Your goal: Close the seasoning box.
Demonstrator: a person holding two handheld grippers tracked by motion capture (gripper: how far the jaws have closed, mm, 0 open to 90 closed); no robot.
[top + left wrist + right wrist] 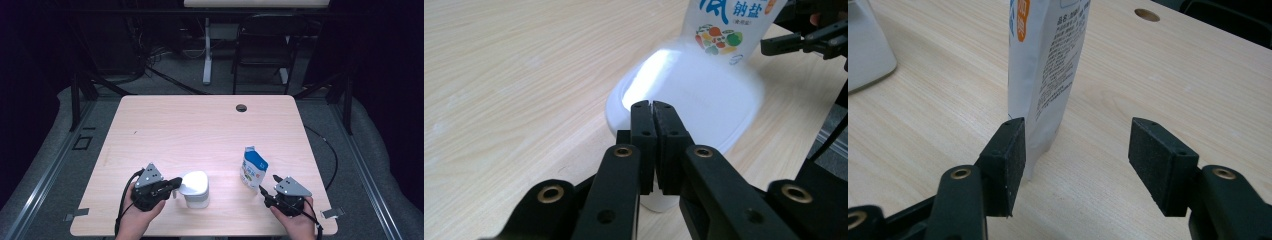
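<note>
A white lidded container [196,189] stands near the table's front edge, left of centre. My left gripper [176,184] points at its left side with the jaws shut; in the left gripper view the closed tips [653,106] sit over the near rim of the container [704,95], and nothing shows between the pads. A white and blue printed pouch [252,167] stands upright to the right. My right gripper [268,185] is open just behind it; in the right gripper view the pouch [1048,60] rises just beyond the left pad, apart from the right pad.
The wooden table [200,130] has a round cable hole [241,107] near its far edge. A chair [262,45] and a desk leg [206,50] stand on the floor beyond. The container's corner [865,50] shows left of the pouch.
</note>
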